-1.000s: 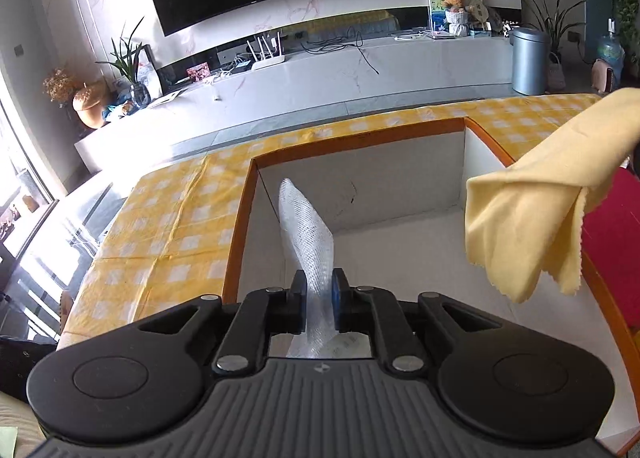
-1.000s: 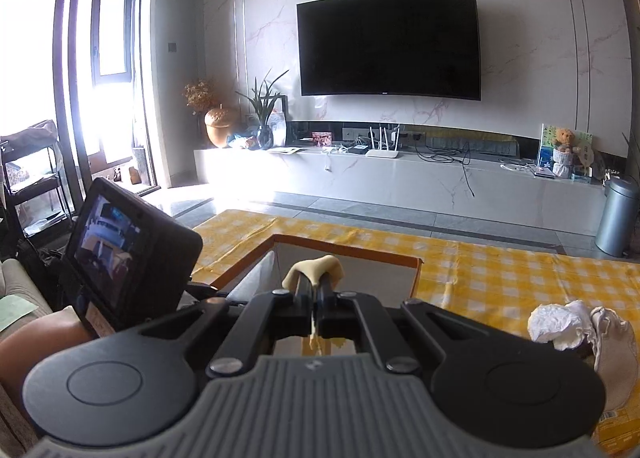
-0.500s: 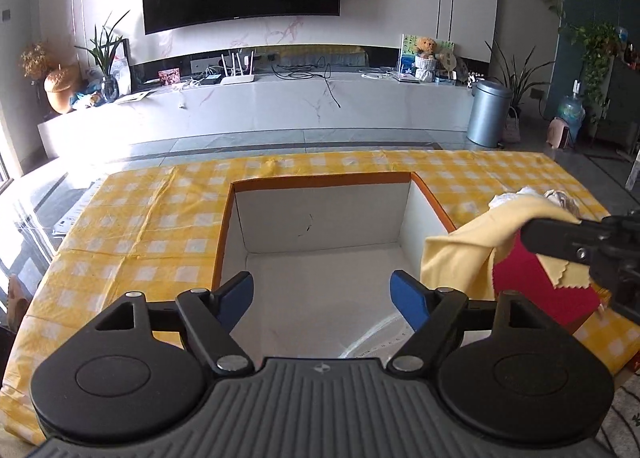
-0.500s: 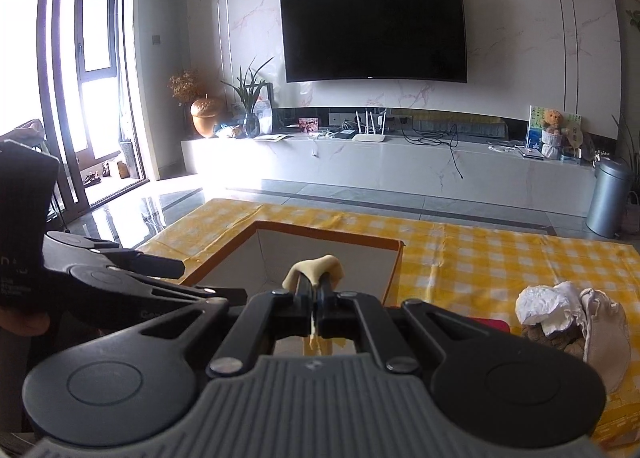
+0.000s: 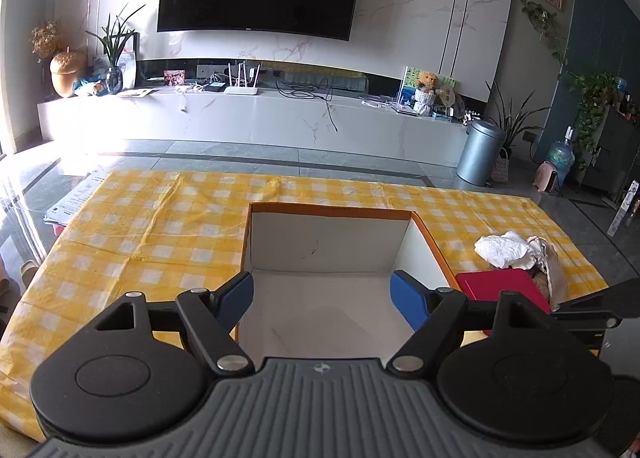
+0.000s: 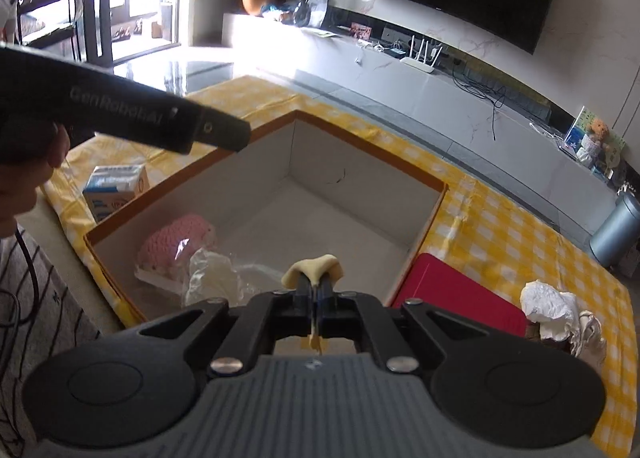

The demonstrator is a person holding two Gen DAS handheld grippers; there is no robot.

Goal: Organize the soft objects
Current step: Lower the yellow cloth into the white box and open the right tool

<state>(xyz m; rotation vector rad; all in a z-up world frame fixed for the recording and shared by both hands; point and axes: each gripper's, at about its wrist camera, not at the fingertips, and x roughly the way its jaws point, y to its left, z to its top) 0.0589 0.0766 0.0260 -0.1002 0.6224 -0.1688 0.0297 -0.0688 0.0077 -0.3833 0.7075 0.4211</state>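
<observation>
Since a second ago the left gripper point(image 5: 322, 298) let go of the mesh cloth, its fingers now wide and empty above the box point(image 5: 424, 232). Right gripper point(image 6: 315, 289) pinches the yellow cloth point(image 6: 314, 268), bunched at twelve o'clock.

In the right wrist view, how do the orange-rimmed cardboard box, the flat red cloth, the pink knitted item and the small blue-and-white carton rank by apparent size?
Largest to smallest:
1. orange-rimmed cardboard box
2. flat red cloth
3. pink knitted item and small blue-and-white carton: they look alike, and the carton is partly hidden behind the box wall, so unranked.
</observation>
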